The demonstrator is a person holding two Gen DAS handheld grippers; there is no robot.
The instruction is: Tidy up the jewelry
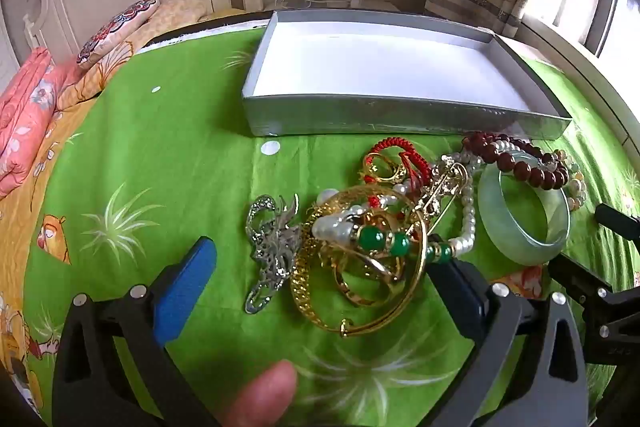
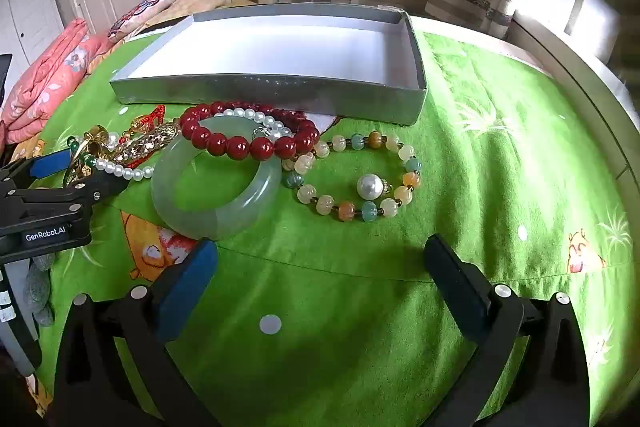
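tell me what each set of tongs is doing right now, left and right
left tongs: open, holding nothing, straddling the gold bangle.
right tongs: open, holding nothing, short of the jade bangle.

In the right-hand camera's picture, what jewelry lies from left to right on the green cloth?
Tangled gold pieces → pale green jade bangle → pastel bead bracelet ringing a big white pearl.

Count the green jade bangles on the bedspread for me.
1: the jade bangle lies flat right of the tangled pile, its far edge under the red bead bracelet. The pile could hide others.
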